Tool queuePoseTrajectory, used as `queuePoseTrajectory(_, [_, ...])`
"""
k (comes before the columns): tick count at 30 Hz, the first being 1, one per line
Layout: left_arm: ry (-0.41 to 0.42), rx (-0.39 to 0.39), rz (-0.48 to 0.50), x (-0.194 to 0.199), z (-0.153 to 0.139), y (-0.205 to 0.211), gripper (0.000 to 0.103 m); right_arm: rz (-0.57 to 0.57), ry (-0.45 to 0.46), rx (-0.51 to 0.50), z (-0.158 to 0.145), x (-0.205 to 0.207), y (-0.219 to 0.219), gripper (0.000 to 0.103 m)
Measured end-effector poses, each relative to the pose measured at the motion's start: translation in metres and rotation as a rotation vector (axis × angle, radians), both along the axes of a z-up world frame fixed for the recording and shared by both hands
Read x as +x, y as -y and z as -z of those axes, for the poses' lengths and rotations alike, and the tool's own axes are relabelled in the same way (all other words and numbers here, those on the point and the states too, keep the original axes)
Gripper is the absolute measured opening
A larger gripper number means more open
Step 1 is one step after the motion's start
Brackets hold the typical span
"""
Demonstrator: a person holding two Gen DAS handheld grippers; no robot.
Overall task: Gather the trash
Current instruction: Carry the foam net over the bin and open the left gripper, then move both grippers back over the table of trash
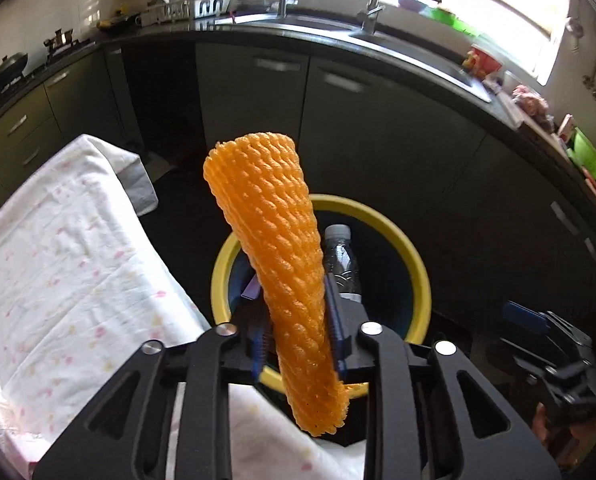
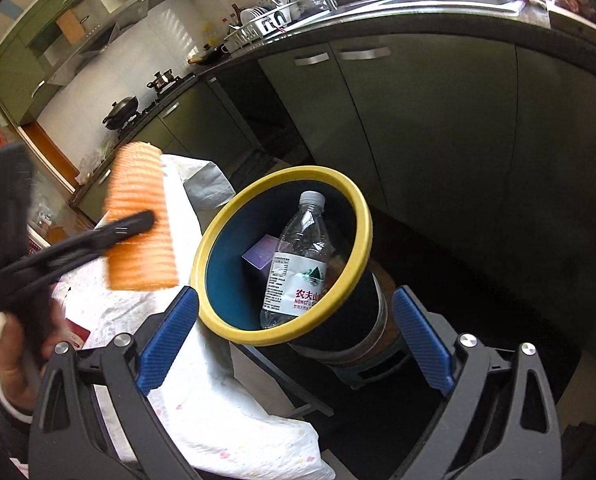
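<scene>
My left gripper (image 1: 298, 344) pinches the orange foam fruit net (image 1: 274, 248) upright at frame centre, yellow-rimmed bin (image 1: 414, 256) just behind and below it, while the right gripper (image 2: 294, 344), spread and empty, frames the bin.

An orange foam-mesh fruit sleeve (image 1: 276, 264), a long flattened tube, stands tilted above the dark round bin with a yellow rim (image 2: 234, 224). Inside the bin a clear capped plastic water bottle (image 2: 298, 260) leans against the wall, a small purple box (image 2: 260, 258) beside it.
</scene>
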State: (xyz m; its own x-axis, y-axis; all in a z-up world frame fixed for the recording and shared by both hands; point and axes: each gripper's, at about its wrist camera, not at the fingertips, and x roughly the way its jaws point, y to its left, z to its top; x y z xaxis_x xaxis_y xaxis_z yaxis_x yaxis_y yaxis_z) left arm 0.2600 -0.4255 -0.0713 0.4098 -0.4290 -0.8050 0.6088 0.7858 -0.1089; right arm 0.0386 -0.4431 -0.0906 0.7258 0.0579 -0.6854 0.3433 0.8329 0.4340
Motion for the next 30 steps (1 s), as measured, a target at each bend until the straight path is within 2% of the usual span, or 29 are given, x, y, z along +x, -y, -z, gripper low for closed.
queuePoseTrajectory(1, [-0.011,0.011,-0.001,0.005,0.007,0.008,0.035,-0.003,-0.005,0.007,0.003,0.002,0.003,0.093])
queuePoseTrajectory(3, [-0.047,0.023,-0.006,0.011,0.02,0.016,0.05,-0.007,-0.013,0.014,0.006,0.007,0.007,0.093])
queuePoseTrajectory(5, [-0.083,0.009,-0.008,0.018,0.028,0.022,0.054,-0.008,-0.015,0.024,0.007,0.01,0.013,0.093])
queuePoseTrajectory(7, [-0.077,0.008,-0.011,0.017,0.028,0.02,0.058,-0.006,-0.005,0.034,0.008,0.012,0.018,0.093])
queuePoseTrajectory(9, [-0.042,0.005,-0.011,0.011,0.02,0.017,0.071,-0.001,0.007,0.043,0.009,0.015,0.022,0.093])
queuePoseTrajectory(11, [-0.003,0.0,-0.018,0.005,0.011,0.01,0.078,0.002,0.016,0.051,0.011,0.019,0.026,0.093])
queuePoseTrajectory(14, [0.015,-0.026,-0.031,0.001,-0.001,-0.004,0.081,-0.002,0.021,0.069,0.016,0.027,0.031,0.093])
queuePoseTrajectory(16, [0.01,-0.077,-0.033,-0.003,-0.015,-0.015,0.083,-0.001,0.037,0.093,0.018,0.032,0.034,0.093])
queuePoseTrajectory(18, [0.053,-0.117,-0.047,-0.015,-0.032,-0.026,0.095,-0.002,0.054,0.098,0.017,0.033,0.035,0.093])
queuePoseTrajectory(19, [0.084,-0.134,-0.055,-0.021,-0.04,-0.034,0.098,0.002,0.069,0.091,0.016,0.032,0.035,0.093])
queuePoseTrajectory(23, [0.184,-0.134,-0.089,-0.051,-0.069,-0.059,0.098,0.041,0.209,-0.054,-0.008,0.012,0.026,0.094])
queuePoseTrajectory(25, [0.228,-0.133,-0.111,-0.063,-0.081,-0.077,0.098,0.054,0.335,-0.144,-0.026,-0.004,0.017,0.097])
queuePoseTrajectory(28, [0.314,-0.124,-0.17,-0.089,-0.099,-0.112,0.098,0.069,0.496,-0.225,-0.037,-0.018,0.009,0.097])
queuePoseTrajectory(30, [0.366,-0.117,-0.232,-0.107,-0.11,-0.143,0.098,-0.004,0.513,-0.228,-0.038,-0.019,0.005,0.097])
